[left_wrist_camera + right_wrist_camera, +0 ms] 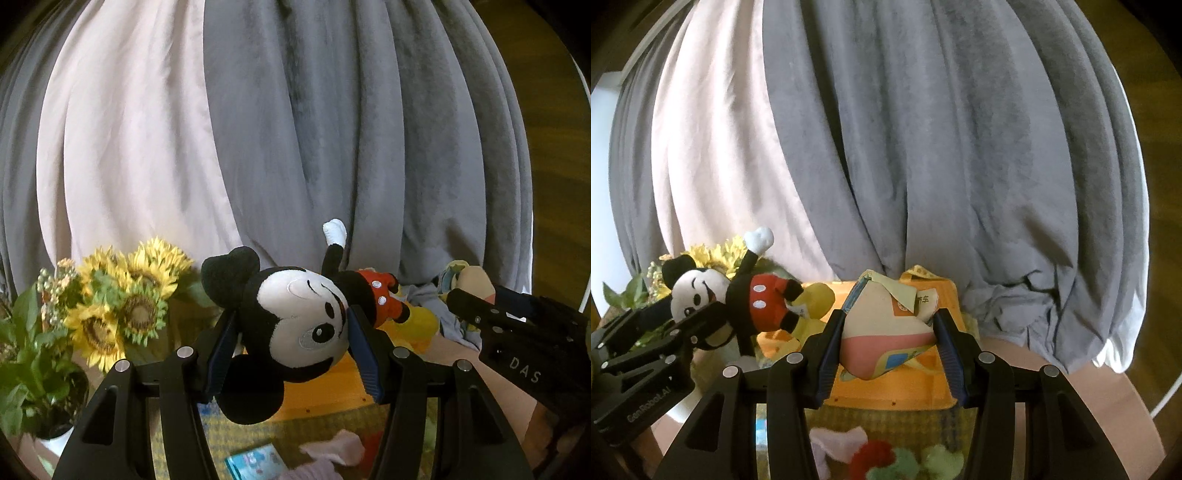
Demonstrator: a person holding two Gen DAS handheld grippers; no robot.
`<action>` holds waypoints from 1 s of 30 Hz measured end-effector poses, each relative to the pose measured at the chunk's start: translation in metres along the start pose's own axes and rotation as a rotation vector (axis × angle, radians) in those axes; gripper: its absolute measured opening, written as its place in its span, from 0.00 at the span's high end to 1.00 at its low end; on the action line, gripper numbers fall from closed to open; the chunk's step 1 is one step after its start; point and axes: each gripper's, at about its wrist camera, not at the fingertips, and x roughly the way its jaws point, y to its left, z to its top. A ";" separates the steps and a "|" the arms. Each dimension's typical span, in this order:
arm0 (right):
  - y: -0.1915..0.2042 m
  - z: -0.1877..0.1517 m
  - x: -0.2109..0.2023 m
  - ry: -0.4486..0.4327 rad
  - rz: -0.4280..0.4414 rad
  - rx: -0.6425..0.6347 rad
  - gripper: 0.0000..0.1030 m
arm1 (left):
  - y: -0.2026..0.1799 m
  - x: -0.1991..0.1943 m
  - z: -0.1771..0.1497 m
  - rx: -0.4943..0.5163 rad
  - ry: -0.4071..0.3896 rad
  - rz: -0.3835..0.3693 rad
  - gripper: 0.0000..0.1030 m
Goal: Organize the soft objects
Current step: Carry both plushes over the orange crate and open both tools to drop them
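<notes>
The left gripper (291, 332) is clamped on the mouse doll's (295, 321) head, the right gripper (886, 343) on a small cloth pouch (886, 332), both above the orange box (886, 391); the doll's dangling body might catch the sunflowers (122, 295) at left; either could miss the box.

Both grippers (291, 354) (890, 350) were matte black with ribbed blue pads (364, 354), silver screws and white lettering.
</notes>
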 end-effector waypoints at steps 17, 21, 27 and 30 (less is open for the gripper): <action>-0.006 0.035 0.078 0.068 -0.028 -0.002 0.52 | 0.006 0.081 0.031 0.020 0.070 -0.026 0.44; -0.007 0.038 0.102 0.123 -0.014 -0.009 0.52 | 0.007 0.108 0.032 0.034 0.128 -0.039 0.44; -0.015 0.034 0.142 0.240 0.000 0.010 0.52 | 0.007 0.142 0.028 0.044 0.200 -0.045 0.44; -0.023 0.030 0.165 0.306 0.006 0.033 0.52 | 0.007 0.162 0.023 0.054 0.246 -0.049 0.44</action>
